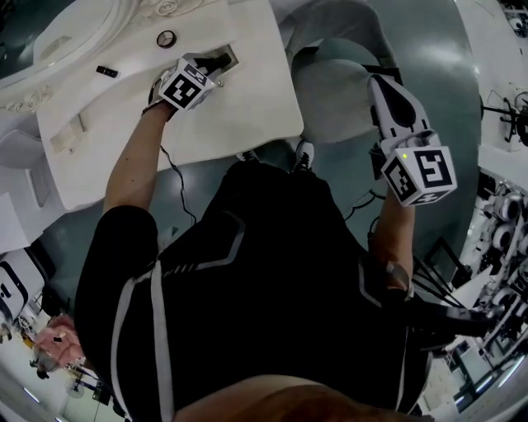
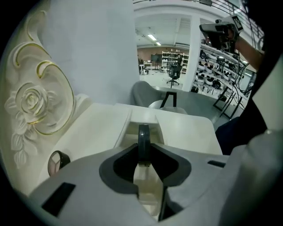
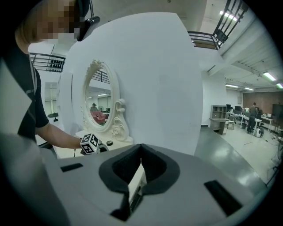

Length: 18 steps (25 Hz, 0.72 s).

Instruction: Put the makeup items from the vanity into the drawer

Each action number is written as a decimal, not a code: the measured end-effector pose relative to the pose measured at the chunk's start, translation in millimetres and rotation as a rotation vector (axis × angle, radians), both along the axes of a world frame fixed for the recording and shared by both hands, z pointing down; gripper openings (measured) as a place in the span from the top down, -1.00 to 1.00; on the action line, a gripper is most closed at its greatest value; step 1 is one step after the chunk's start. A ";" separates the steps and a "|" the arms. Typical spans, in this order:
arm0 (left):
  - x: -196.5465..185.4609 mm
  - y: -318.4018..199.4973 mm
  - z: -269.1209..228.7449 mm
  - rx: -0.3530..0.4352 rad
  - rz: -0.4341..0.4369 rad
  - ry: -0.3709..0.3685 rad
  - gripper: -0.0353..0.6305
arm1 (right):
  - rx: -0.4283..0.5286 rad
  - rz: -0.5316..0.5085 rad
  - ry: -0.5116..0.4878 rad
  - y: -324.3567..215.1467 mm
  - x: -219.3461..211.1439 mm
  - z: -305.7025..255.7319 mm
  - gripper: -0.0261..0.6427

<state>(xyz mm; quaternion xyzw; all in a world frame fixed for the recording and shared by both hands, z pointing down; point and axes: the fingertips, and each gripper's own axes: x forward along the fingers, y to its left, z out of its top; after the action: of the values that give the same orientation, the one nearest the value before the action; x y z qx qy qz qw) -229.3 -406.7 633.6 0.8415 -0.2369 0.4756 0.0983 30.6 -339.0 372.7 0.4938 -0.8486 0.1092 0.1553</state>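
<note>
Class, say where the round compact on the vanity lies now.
Head view: the round compact lies on the vanity top, just beyond the left gripper, by the carved mirror base.

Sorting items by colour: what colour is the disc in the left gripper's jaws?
The disc is dark grey, nearly black; clearest in the left gripper view.

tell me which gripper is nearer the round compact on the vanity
Left. The left gripper, shut on a dark disc, is over the vanity top close to the round compact; the right gripper is off the vanity, out over the floor.
</note>
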 end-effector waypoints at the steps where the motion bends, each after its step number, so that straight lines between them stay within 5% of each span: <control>1: -0.2 -0.9 1.6 -0.005 -0.003 0.001 0.62 | -0.003 0.007 -0.001 -0.1 1.8 1.0 0.91; 18: 0.1 -7.8 -0.2 -0.014 -0.004 0.049 0.61 | -0.023 -0.015 0.005 -4.8 -6.0 6.6 0.91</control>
<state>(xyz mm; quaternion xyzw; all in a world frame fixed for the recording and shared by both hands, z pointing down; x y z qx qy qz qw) -229.2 -414.5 633.4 0.8516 -0.2328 0.4564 0.1107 24.6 -343.8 379.3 0.4856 -0.8507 0.1167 0.1638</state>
